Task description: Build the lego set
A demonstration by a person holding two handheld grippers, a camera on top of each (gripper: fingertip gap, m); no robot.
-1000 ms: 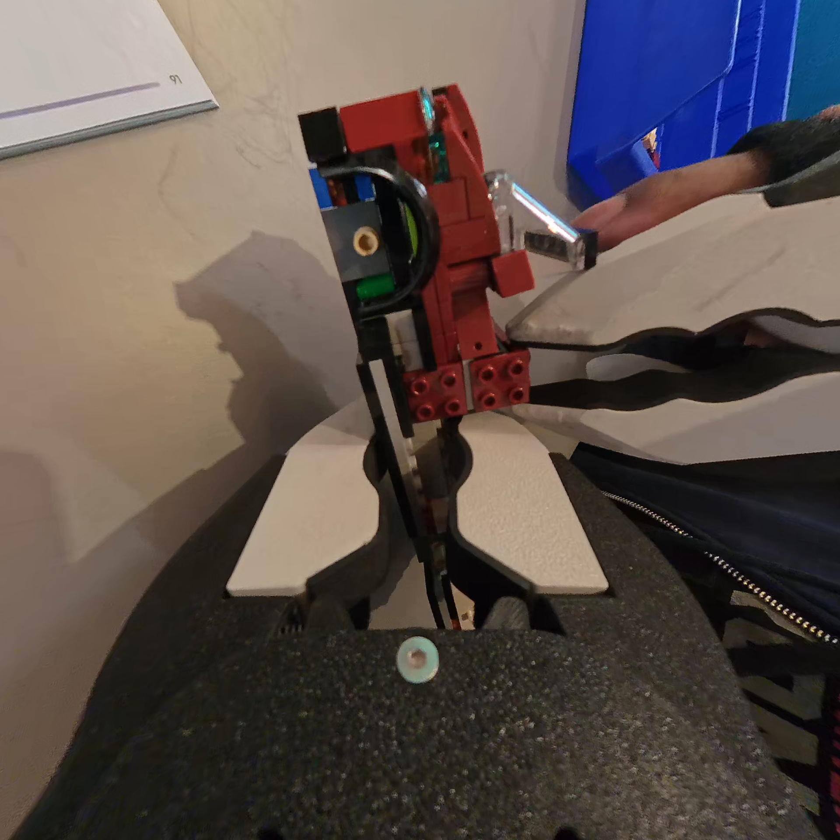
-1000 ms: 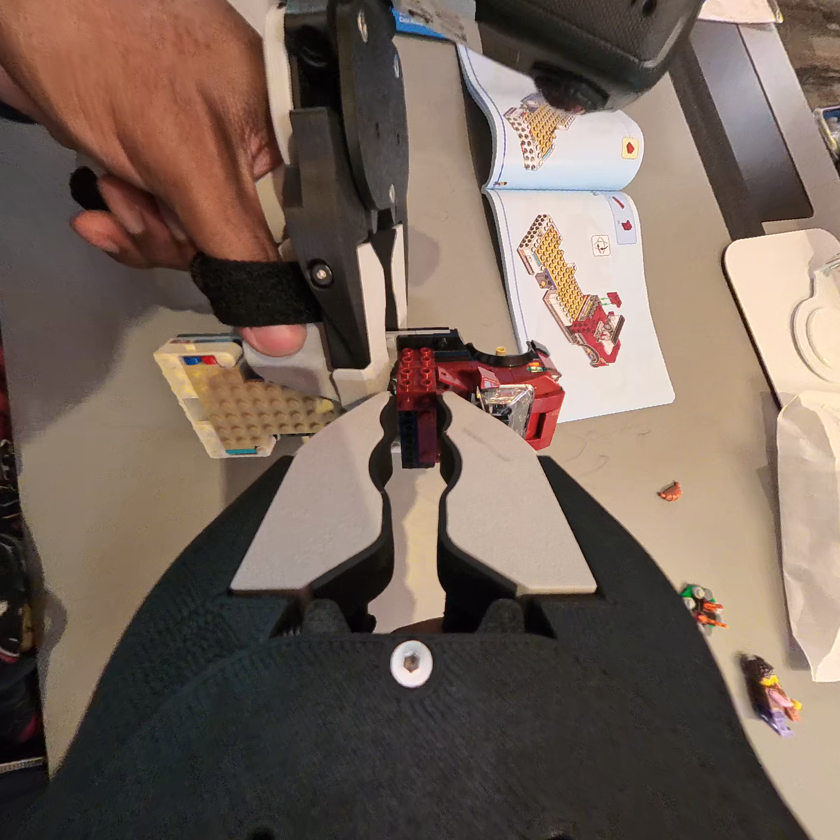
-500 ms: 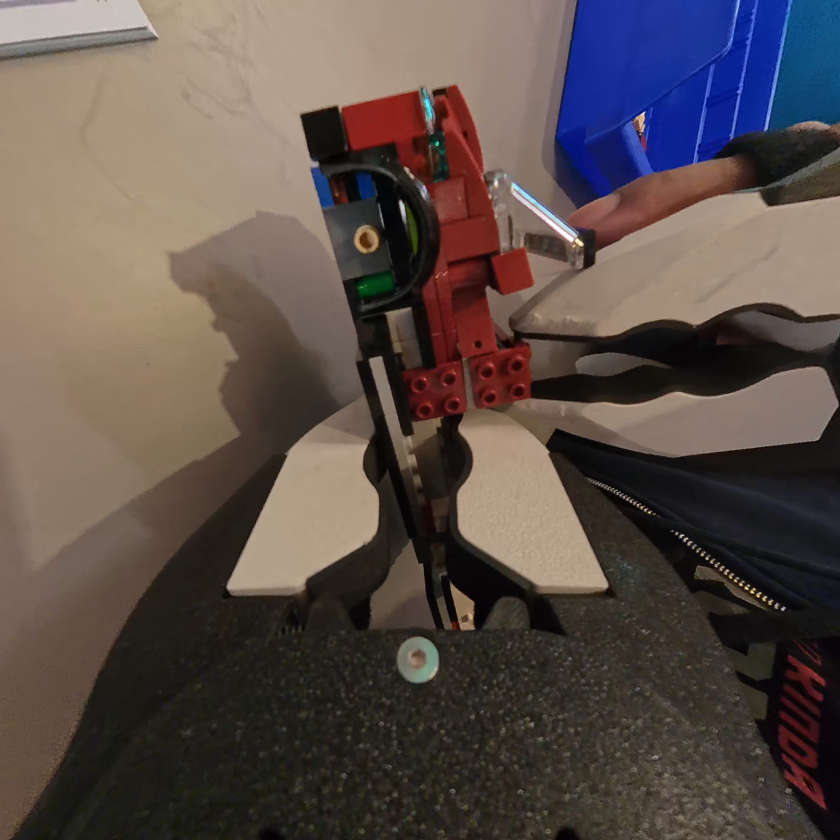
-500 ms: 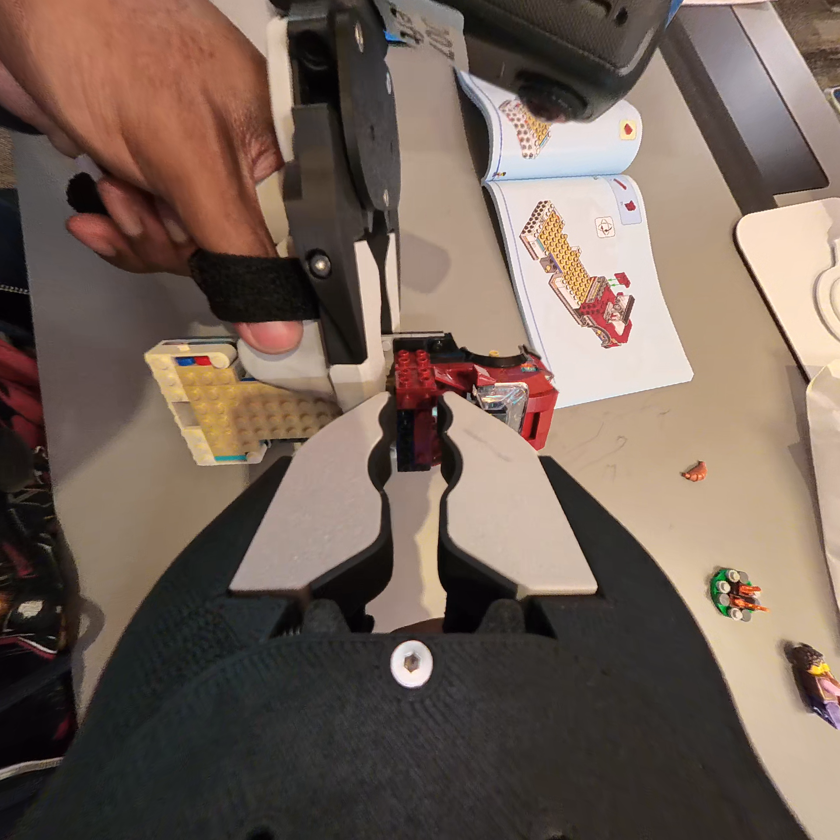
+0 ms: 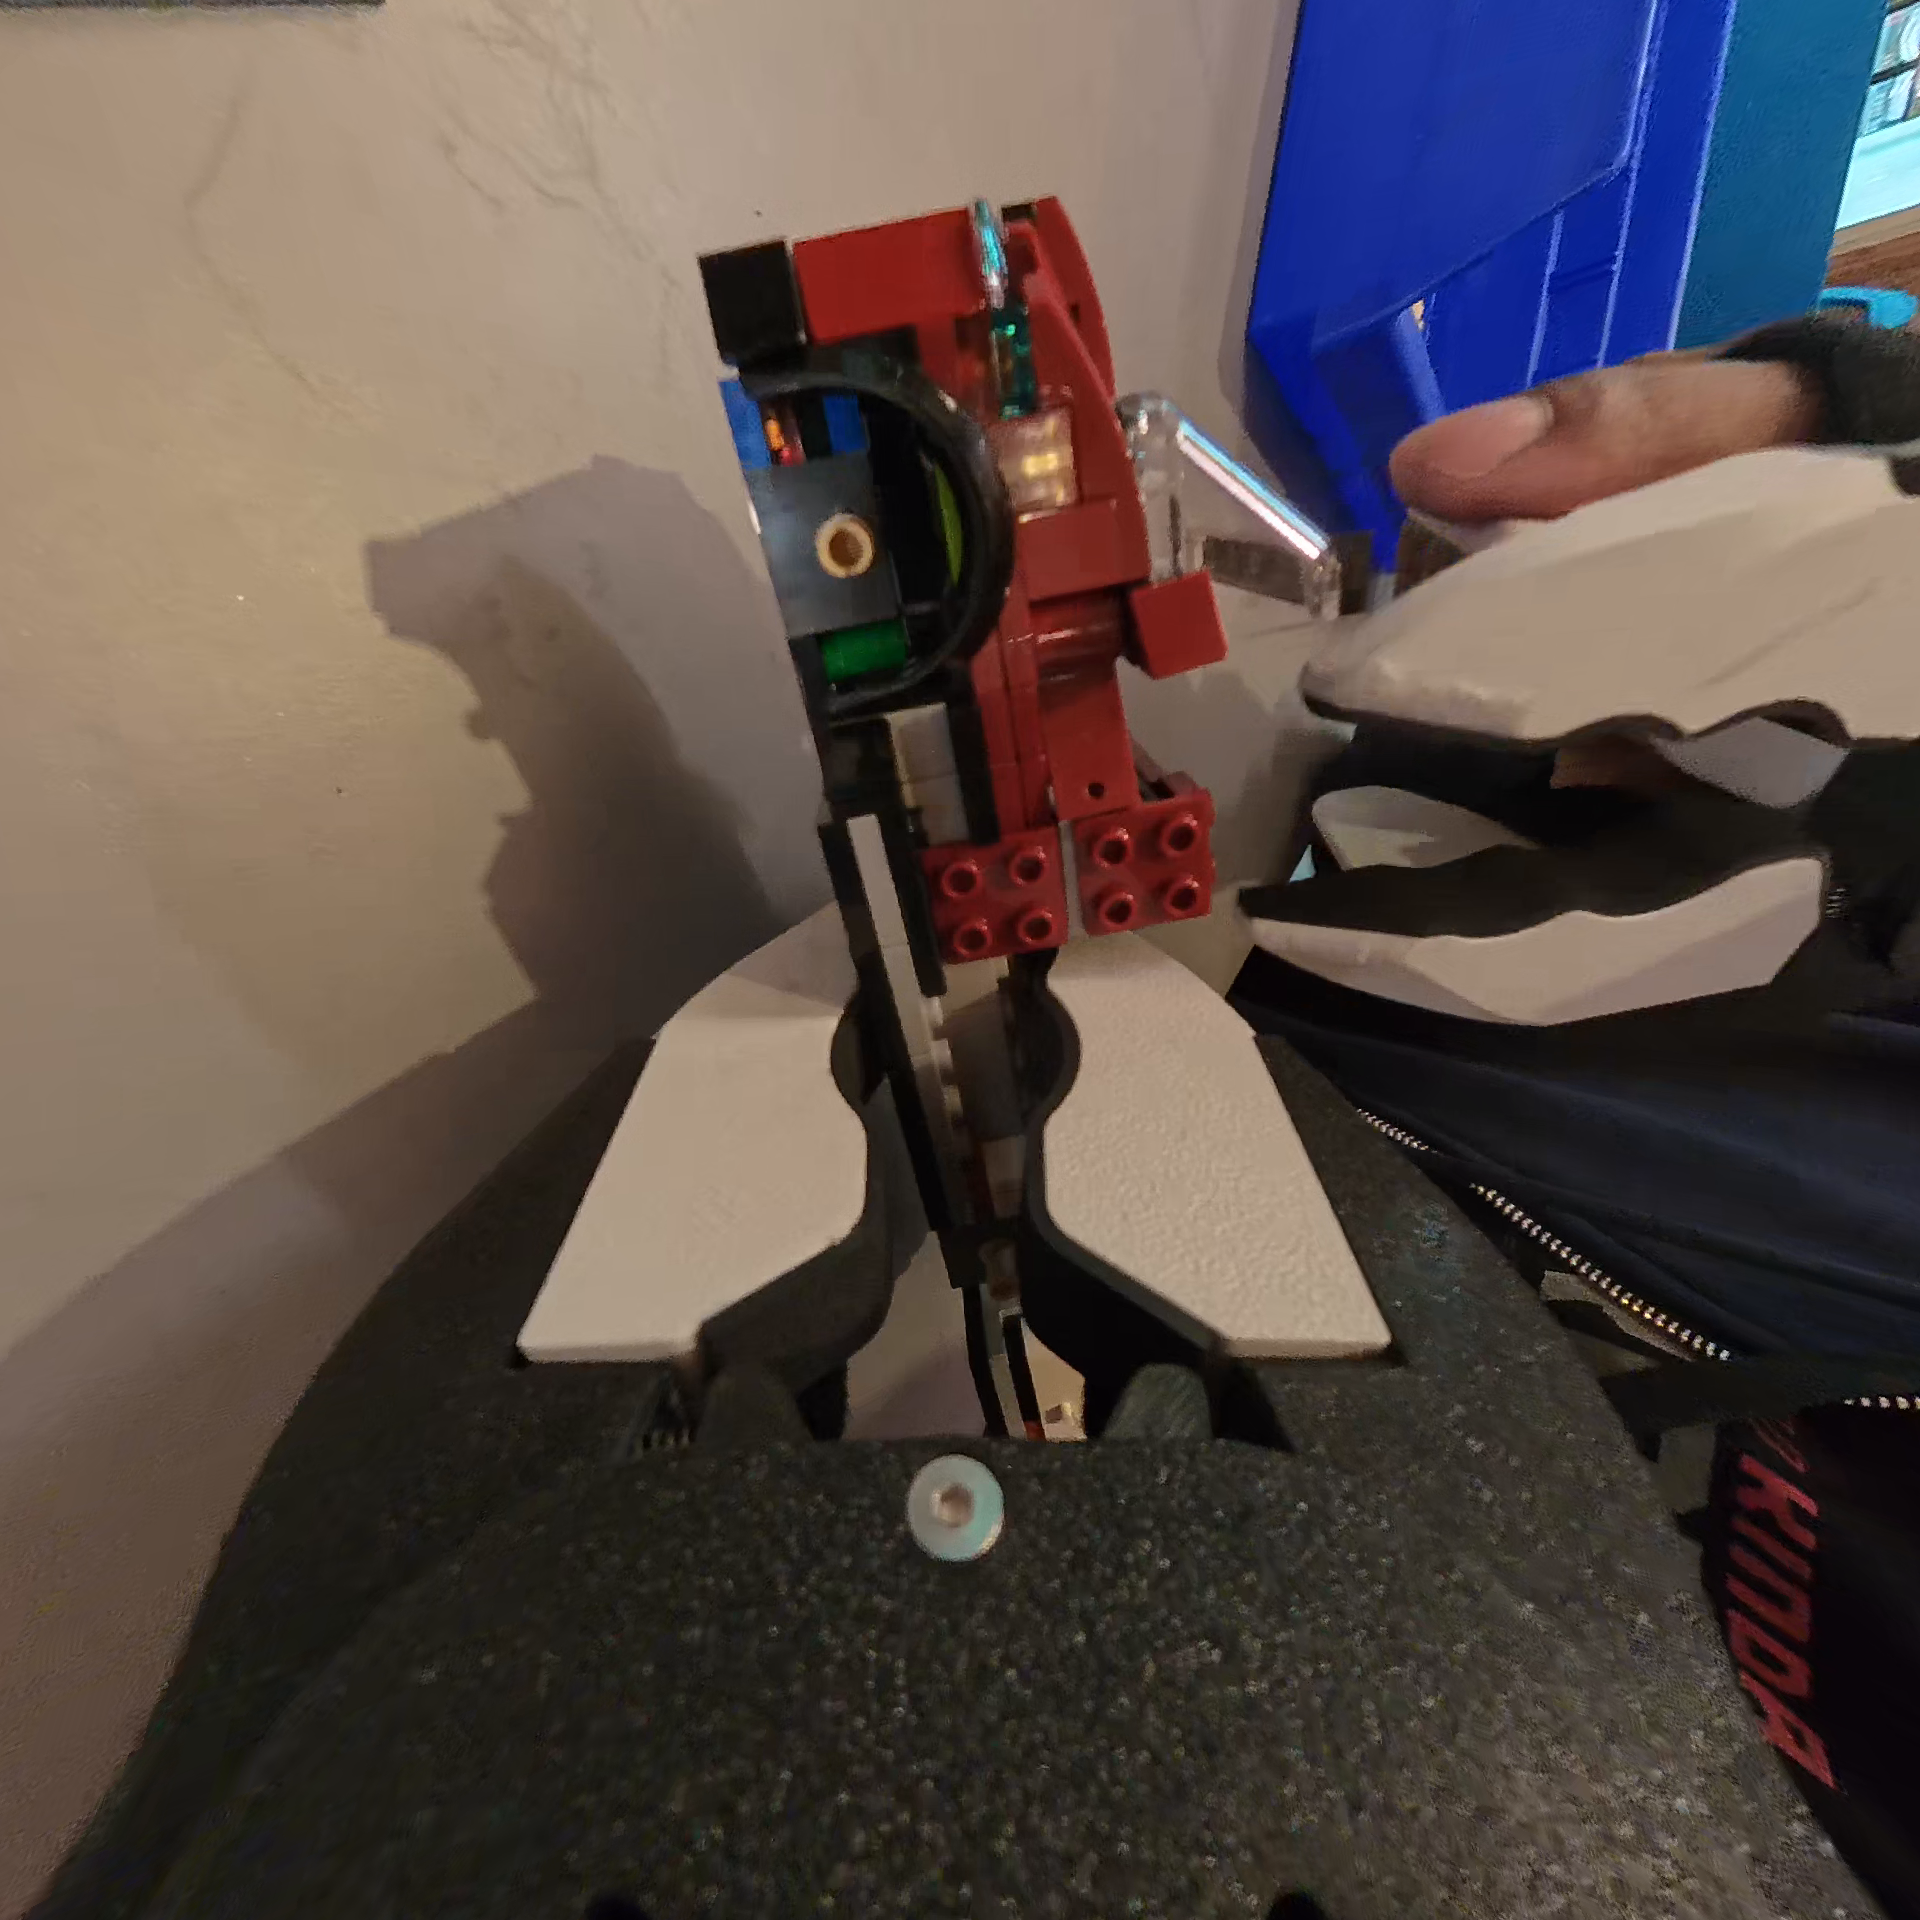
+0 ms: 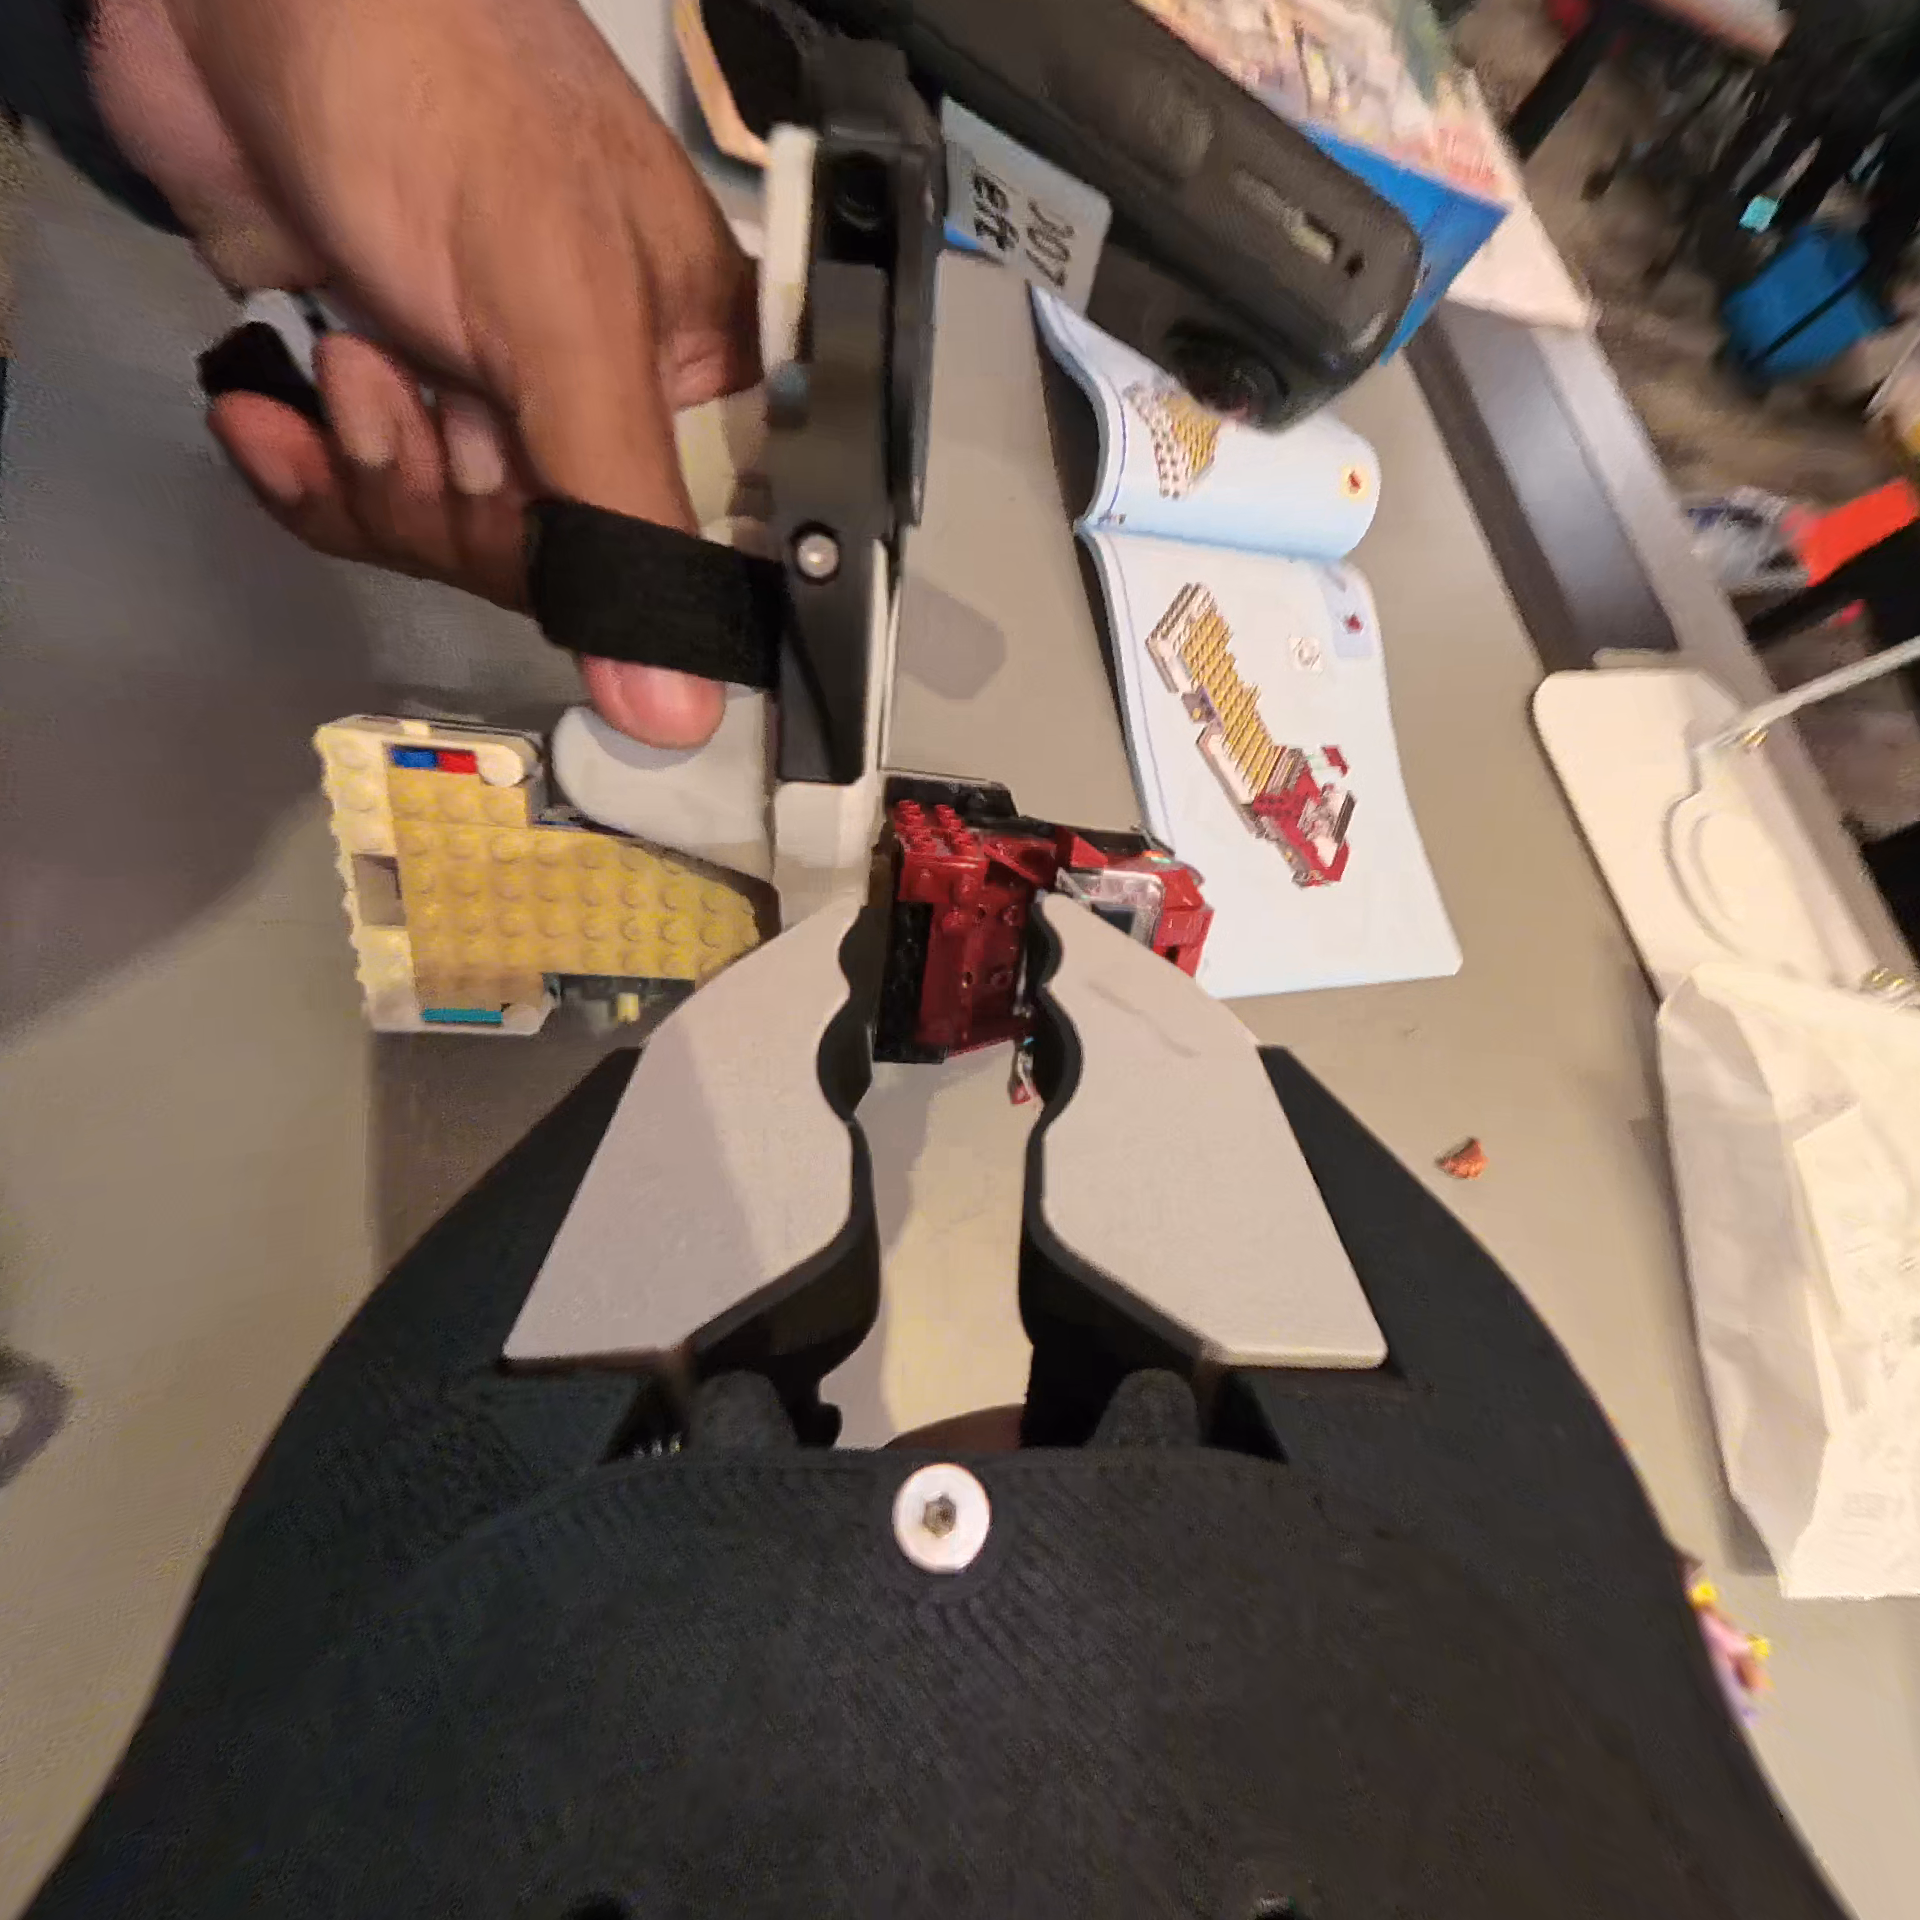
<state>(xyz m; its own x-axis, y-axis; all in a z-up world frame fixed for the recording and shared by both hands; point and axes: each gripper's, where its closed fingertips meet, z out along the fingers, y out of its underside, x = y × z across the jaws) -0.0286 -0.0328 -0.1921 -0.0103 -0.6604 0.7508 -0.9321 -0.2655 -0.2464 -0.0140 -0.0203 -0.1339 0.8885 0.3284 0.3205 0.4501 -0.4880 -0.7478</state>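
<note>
- A tan build (image 6: 520, 894) lies flat on the table (image 6: 208, 1143) at the left, just beside the left gripper, and is touched by nothing.
- The left gripper (image 5: 951, 997) is held by a hand (image 6: 447, 260). Its fingers (image 5: 727, 1164) are clamped on the thin black and grey base of the red model (image 5: 1049, 665), as they were a second ago. The grip looks unchanged.
- The model is carried clear of the table, upright in the left wrist view. Two small studded red blocks (image 5: 1070, 873) sit side by side just above the left fingertips.
- The change is seen at the right gripper (image 5: 1278, 800). A second ago its tips were closed about the right-hand red block. Now the jaws are spread wider, and a sliver of space shows between the tips and that block. Nothing is held by it, and the block is left on the model.
- In the right wrist view the model is framed between the parted right fingers (image 6: 1143, 1039), but that view is blurred and no contact can be made out there.
- Further right, an open booklet (image 6: 1278, 790) lies on the table. A small orange piece (image 6: 1460, 1158) and white paper (image 6: 1787, 1195) lie well apart from both grippers.
</note>
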